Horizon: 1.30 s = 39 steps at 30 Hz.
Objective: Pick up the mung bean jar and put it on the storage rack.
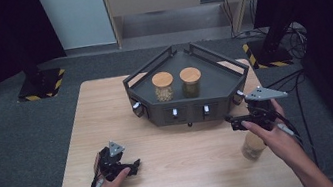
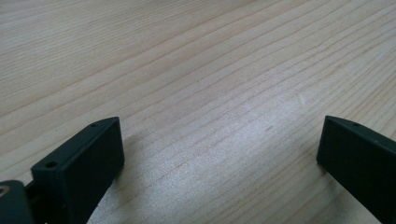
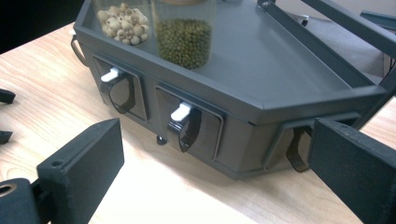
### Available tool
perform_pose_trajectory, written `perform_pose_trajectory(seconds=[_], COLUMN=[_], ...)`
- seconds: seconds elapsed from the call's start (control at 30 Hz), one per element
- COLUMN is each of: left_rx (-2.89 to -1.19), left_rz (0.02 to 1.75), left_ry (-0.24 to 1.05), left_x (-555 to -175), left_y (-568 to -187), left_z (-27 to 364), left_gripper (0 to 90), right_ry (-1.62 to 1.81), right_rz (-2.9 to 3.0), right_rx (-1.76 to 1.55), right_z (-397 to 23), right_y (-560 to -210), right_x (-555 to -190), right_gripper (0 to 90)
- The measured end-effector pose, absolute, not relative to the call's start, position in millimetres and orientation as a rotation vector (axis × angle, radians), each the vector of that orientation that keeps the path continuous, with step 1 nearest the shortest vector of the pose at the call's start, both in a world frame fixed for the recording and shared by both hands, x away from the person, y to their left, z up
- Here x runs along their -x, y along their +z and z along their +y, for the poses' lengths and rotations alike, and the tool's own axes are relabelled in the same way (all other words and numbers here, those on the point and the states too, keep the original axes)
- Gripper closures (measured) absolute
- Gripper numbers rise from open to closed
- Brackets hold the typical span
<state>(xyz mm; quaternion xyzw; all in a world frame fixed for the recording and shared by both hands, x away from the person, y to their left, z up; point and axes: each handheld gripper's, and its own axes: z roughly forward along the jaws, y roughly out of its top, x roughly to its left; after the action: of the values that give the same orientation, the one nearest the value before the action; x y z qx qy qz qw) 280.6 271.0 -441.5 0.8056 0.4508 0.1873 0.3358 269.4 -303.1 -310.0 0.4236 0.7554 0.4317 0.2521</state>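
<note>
Fingers of the right gripper point(image 3: 217, 163) stand wide apart with nothing between them, level with the dark tray's point(image 1: 213, 78) front wall. A third jar point(image 1: 253, 146) stands upright on the table point(image 1: 192, 170) just behind and below them, beside the right hand point(image 1: 275, 138), the nearer one. Two lidded jars point(image 1: 163, 86) point(image 1: 191, 81) stand ahead on the tray. Left fingers point(image 2: 77, 175), also spread and empty, rest low over bare table. Dark room, grey floor beyond.

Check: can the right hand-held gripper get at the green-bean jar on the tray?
Probably yes. The right hand-held gripper is open, facing the tray; the green-bean jar stands past the low front edge, nothing between.
</note>
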Motion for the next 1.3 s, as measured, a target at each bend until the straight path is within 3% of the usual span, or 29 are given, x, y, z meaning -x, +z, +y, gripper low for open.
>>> perform_pose_trajectory(seconds=[1.3], left_rx=[-2.101], left_rz=[1.176], left_ry=[0.488], left_x=[-281], left_y=[-442], left_z=[271], left_gripper=[0.0], right_ry=[1.164], right_rz=[1.987], right_rx=[-1.242], right_z=[-337], right_y=[-332], right_x=[-240], right_gripper=[2.5])
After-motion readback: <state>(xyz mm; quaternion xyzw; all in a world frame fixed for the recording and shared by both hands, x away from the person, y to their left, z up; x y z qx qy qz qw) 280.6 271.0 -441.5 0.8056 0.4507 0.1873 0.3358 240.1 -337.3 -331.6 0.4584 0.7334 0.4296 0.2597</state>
